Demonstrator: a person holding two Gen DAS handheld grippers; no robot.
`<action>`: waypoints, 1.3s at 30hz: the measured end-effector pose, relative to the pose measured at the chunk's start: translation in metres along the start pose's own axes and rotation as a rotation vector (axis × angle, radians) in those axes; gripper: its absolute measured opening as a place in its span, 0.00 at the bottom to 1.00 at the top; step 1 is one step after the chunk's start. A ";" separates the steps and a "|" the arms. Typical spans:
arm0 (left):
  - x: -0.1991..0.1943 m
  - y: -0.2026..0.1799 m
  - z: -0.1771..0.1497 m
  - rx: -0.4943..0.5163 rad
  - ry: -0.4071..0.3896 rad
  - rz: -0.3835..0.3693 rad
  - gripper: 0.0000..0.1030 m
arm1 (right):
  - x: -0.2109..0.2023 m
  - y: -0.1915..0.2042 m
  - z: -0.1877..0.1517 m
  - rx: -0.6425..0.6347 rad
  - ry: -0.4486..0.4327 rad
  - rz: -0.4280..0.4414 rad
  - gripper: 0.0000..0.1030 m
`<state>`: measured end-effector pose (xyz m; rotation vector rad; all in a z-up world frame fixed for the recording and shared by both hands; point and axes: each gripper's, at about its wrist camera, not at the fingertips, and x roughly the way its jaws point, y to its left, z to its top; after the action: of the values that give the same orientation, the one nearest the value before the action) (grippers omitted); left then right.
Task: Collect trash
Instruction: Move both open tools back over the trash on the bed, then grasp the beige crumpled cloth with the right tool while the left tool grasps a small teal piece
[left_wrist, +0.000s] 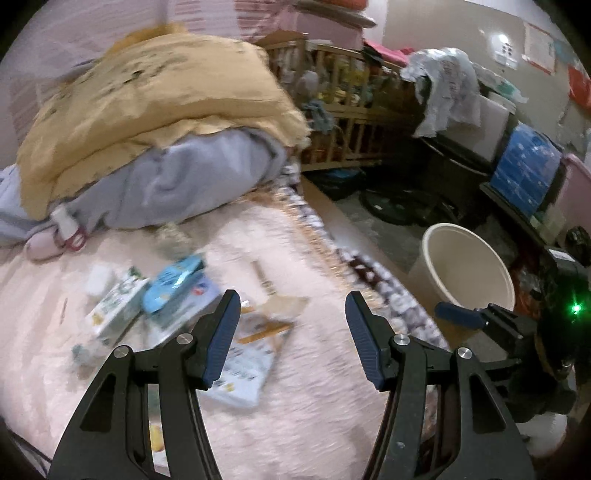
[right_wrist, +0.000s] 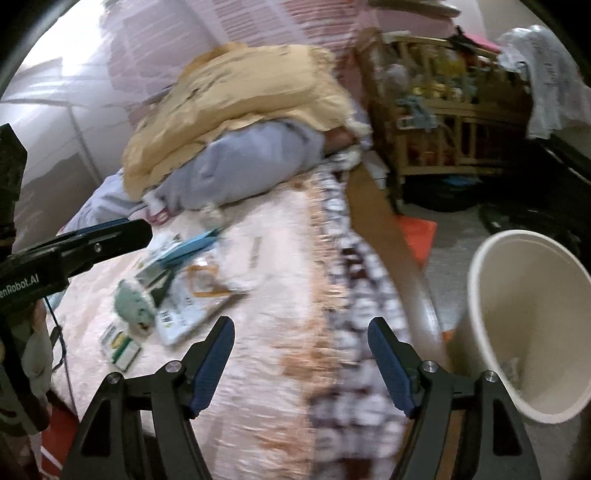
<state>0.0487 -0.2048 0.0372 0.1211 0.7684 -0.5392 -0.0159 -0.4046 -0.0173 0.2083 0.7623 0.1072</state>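
Several wrappers and cartons lie scattered on the pink fuzzy bedspread (left_wrist: 314, 387): a blue packet (left_wrist: 173, 284), a green-and-white carton (left_wrist: 114, 310), and a flat white-and-orange package (left_wrist: 247, 354). They also show in the right wrist view, with the blue packet (right_wrist: 192, 247) and a crumpled green wrapper (right_wrist: 135, 306). My left gripper (left_wrist: 291, 306) is open and empty above the package's right edge. My right gripper (right_wrist: 301, 330) is open and empty over the bedspread (right_wrist: 258, 369). A cream bin (left_wrist: 469, 266) stands on the floor beside the bed; it (right_wrist: 532, 325) holds a scrap at the bottom.
A folded yellow quilt (left_wrist: 159, 99) on grey bedding (left_wrist: 192, 181) fills the head of the bed. A wooden crib (left_wrist: 347, 107) full of items stands behind. Dark furniture and a blue box (left_wrist: 524, 170) line the right wall. The other gripper (right_wrist: 103, 240) shows at left.
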 end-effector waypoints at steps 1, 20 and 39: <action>-0.003 0.010 -0.003 -0.011 0.001 0.013 0.56 | 0.005 0.009 0.000 -0.011 0.010 0.015 0.70; -0.035 0.192 -0.098 -0.277 0.066 0.227 0.56 | 0.087 0.099 0.003 -0.145 0.158 0.106 0.74; 0.027 0.263 -0.090 -0.372 0.117 0.190 0.56 | 0.159 0.151 0.078 -0.164 0.188 0.201 0.76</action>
<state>0.1407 0.0359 -0.0691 -0.1190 0.9481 -0.2037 0.1499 -0.2419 -0.0354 0.1193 0.9144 0.3828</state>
